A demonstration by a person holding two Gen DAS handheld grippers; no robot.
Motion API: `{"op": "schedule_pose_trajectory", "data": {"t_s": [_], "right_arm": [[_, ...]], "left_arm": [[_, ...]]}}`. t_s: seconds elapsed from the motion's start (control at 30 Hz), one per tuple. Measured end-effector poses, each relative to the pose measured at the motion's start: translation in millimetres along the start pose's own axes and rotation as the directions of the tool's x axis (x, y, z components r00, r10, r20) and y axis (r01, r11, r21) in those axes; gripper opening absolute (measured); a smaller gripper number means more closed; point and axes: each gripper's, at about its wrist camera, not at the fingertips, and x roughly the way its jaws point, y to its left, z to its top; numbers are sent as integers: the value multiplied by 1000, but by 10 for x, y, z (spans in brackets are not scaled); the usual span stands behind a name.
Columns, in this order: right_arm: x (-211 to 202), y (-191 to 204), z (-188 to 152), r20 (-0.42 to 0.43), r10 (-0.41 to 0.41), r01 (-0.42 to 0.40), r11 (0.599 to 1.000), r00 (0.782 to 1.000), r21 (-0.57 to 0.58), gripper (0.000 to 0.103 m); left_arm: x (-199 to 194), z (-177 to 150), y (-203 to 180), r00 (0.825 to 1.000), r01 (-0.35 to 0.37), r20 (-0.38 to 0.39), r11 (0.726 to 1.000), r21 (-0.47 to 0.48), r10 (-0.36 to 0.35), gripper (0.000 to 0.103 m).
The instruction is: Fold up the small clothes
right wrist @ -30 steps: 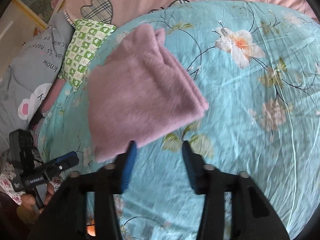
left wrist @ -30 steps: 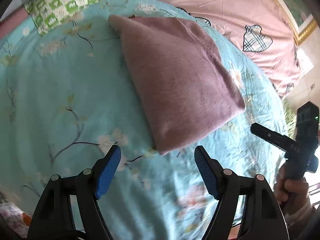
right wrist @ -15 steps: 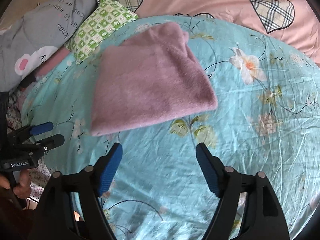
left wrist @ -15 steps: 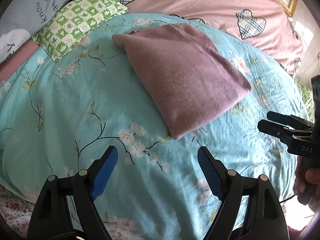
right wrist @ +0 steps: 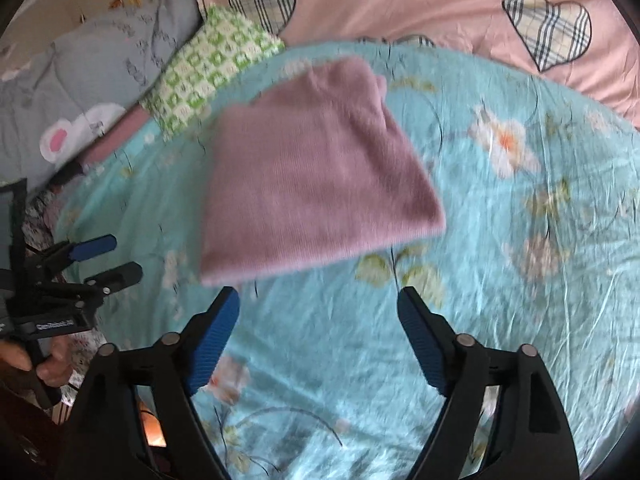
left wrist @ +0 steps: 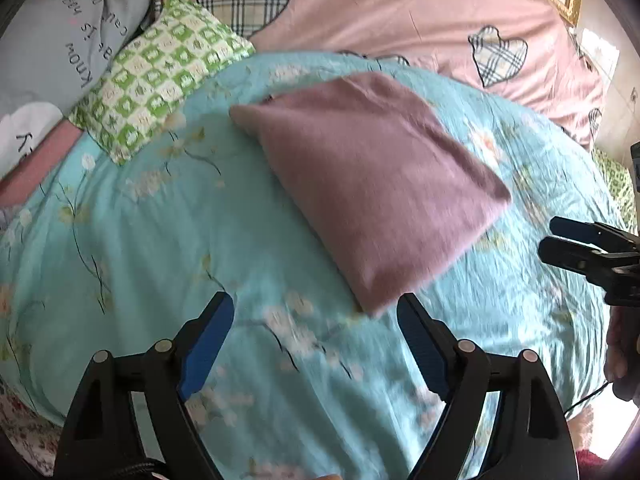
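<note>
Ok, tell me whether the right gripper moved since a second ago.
Yes. The right gripper backed off the folded purple garment, jaws opening and empty.

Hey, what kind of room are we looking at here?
Most likely a bedroom, with the work done on a bed. A turquoise floral bedsheet covers the surface, a pink quilt with plaid hearts lies behind it, and a green checked pillow sits beside the folded mauve garment.
</note>
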Motion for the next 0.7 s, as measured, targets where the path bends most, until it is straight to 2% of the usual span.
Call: {"op": "schedule_pose_trajectory", "data": {"t_s": [0.23,0.4,0.7], "right_arm": [[23,31,226,56,-12,12,1000,998,-14,90],[168,-20,260,31,-20,21,999,999,-34,90],[348,-119,318,-4,-13,12,1000,1000,-25,90]], "left_arm": [[153,100,73,999,-37,-27,997,-62,36,85],[270,74,35,998,-38,-63,993,-108,31,85],[448,68,-63,992,-92,-100,992,-90,82,85]]}}
